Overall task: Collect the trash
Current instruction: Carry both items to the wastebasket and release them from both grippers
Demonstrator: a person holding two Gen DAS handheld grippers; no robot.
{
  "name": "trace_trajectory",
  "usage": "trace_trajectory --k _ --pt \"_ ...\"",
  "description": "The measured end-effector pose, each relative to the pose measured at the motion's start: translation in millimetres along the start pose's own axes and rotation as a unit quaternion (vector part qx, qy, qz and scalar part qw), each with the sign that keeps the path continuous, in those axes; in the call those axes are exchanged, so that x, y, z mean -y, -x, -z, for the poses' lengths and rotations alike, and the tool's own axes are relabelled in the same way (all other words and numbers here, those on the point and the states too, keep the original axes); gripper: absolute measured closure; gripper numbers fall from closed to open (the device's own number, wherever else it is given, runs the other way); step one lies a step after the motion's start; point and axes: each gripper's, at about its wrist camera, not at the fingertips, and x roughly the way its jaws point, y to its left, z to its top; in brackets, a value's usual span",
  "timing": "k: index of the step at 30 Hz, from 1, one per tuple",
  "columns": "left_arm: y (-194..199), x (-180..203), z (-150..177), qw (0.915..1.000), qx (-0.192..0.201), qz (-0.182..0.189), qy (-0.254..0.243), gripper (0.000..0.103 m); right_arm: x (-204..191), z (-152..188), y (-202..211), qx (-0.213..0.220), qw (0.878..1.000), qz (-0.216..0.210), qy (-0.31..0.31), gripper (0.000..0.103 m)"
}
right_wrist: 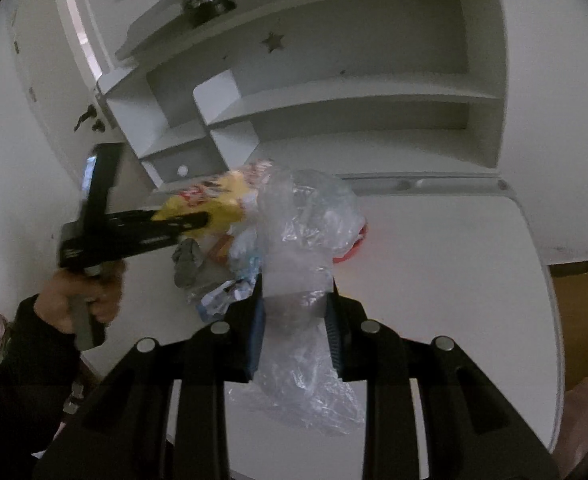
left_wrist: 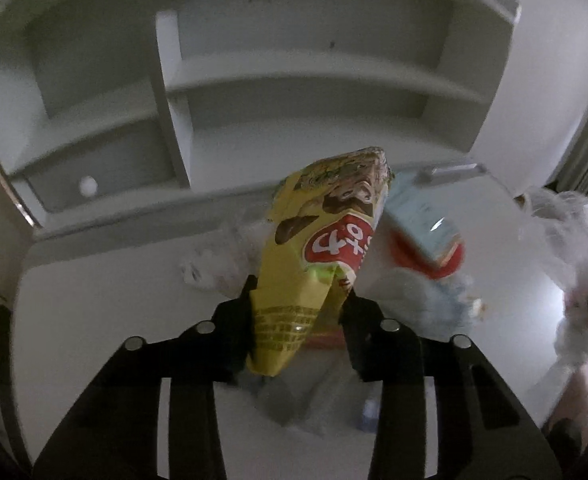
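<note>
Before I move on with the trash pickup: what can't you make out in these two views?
- Left wrist view: the pile behind the yellow snack wrapper is blurred and partly hidden by it; single pieces cannot be told apart.
- Right wrist view: the clear plastic bag covers the red item.
- Both views: no bin shows.
- Wrapper lettering is unreadable.

Your way across the white desk (right_wrist: 454,280) is open on the right side and along the near edge. The trash heap (right_wrist: 221,276) blocks the middle-left. Behind it, the shelf unit (right_wrist: 334,92) closes off the back. The left gripper (right_wrist: 197,222) crosses above the heap's left flank.
</note>
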Motion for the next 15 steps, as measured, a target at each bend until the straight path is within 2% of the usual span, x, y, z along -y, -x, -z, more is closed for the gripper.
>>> trace_trajectory --k 3,6,9,12,15 --pt "31 25 -2 0.9994 0.031 0.002 -0.017 0.064 21 10 28 0.019 0.999 0.023 -0.017 0.076" --pt "58 68 1 0.9974 0.051 0.033 -0.039 0.064 55 30 64 0.034 0.997 0.058 -0.048 0.076" --pt "69 131 10 0.9921 0.060 0.081 -0.075 0.064 97 61 107 0.050 0.989 0.104 -0.089 0.076" --pt "67 215 29 0.9807 0.051 0.148 -0.118 0.063 147 106 151 0.059 0.975 0.158 -0.144 0.076" --pt "60 281 50 0.9665 0.028 0.207 -0.149 0.063 195 161 190 0.058 0.954 0.209 -0.206 0.076"
